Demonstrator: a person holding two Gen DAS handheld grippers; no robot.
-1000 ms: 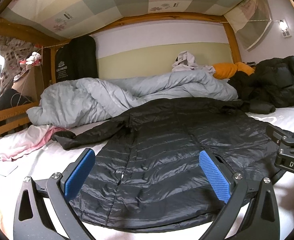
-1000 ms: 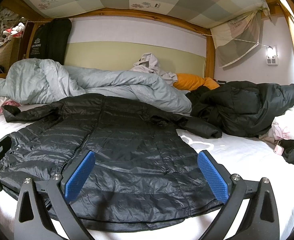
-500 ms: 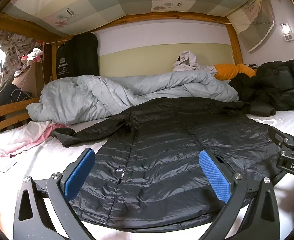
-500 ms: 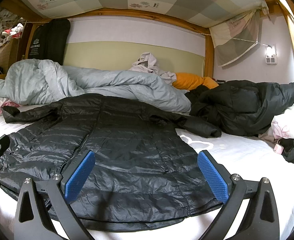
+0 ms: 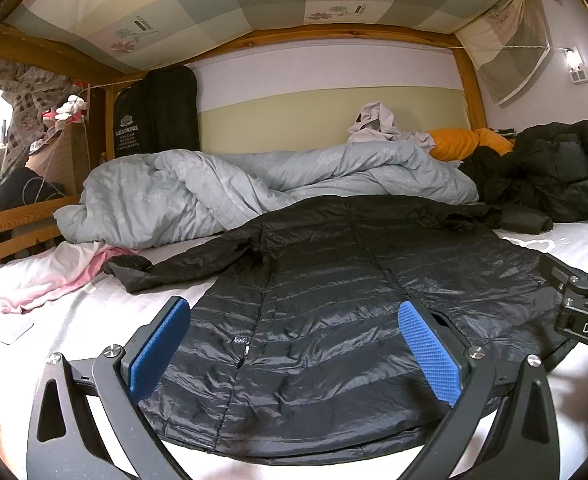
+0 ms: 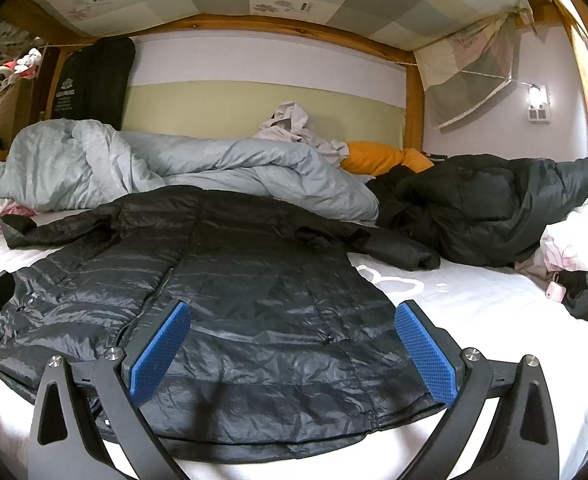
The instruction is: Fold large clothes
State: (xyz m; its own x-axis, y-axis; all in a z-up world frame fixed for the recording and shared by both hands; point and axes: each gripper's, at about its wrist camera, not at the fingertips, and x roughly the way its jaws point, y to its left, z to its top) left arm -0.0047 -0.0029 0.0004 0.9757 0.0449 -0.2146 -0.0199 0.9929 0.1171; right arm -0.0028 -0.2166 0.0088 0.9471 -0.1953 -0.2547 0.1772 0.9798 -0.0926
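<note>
A black quilted down jacket (image 5: 326, 300) lies spread flat on the white bed sheet (image 5: 54, 320), hem toward me, sleeves out to both sides. It also shows in the right wrist view (image 6: 254, 300). My left gripper (image 5: 294, 352) is open and empty, hovering over the hem's left part. My right gripper (image 6: 294, 350) is open and empty over the hem's right part. The right gripper's body shows at the left wrist view's right edge (image 5: 586, 312).
A grey-blue duvet (image 5: 214, 192) is bunched behind the jacket. A second dark jacket (image 6: 494, 208) lies heaped at the right, an orange pillow (image 6: 382, 156) behind it. Pink-white cloth (image 5: 54, 276) lies at the left. A small pink case (image 6: 555, 291) lies on the sheet. Wooden bunk frame (image 5: 18, 224) surrounds.
Both views have drifted slightly; the jacket sits a little lower and nearer in the left wrist view. Both grippers stay open and empty.
</note>
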